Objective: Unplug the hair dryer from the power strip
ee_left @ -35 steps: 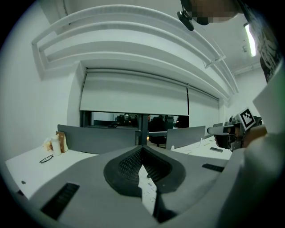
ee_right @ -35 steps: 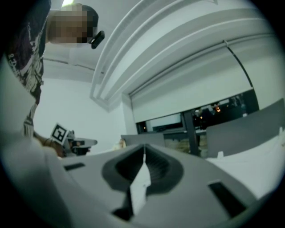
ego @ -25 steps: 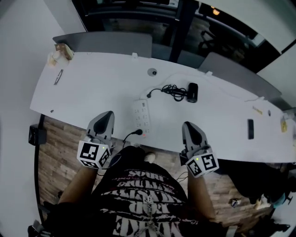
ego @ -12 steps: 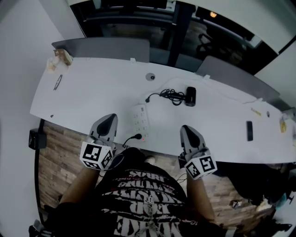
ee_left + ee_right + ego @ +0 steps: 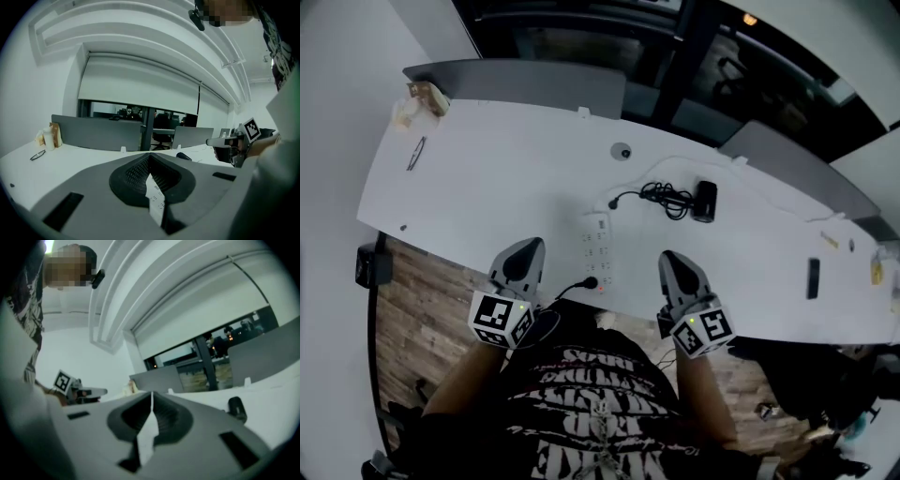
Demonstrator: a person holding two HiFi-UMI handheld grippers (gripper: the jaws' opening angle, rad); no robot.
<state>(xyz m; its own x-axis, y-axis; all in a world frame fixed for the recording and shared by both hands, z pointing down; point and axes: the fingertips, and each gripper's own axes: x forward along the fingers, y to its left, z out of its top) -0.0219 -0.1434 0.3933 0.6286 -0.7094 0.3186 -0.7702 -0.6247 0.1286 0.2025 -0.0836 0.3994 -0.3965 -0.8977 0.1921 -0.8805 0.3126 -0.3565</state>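
A white power strip point(image 5: 596, 242) lies on the white desk point(image 5: 487, 178) near its front edge. At the strip's near end sits a black plug point(image 5: 592, 281) whose cable drops off the desk. A second black plug point(image 5: 613, 202) lies at the strip's far end; its coiled cord point(image 5: 667, 197) leads to the black hair dryer point(image 5: 705, 201) point(image 5: 183, 157) point(image 5: 236, 407). My left gripper point(image 5: 530, 246) point(image 5: 149, 157) hovers left of the strip, shut and empty. To the strip's right my right gripper point(image 5: 667, 258) point(image 5: 151, 394) is also shut and empty. Neither touches the strip.
Glasses point(image 5: 415, 153) and a few small packets point(image 5: 417, 103) lie at the desk's far left. A round grommet point(image 5: 623, 151) is behind the strip, a dark phone point(image 5: 814, 277) at the right. Grey dividers point(image 5: 525, 77) back the desk. Wooden floor point(image 5: 412, 309) lies below the front edge.
Both grippers have drawn a little closer to the power strip from either side and sunk slightly. Their jaws stayed shut. Nothing on the desk moved.
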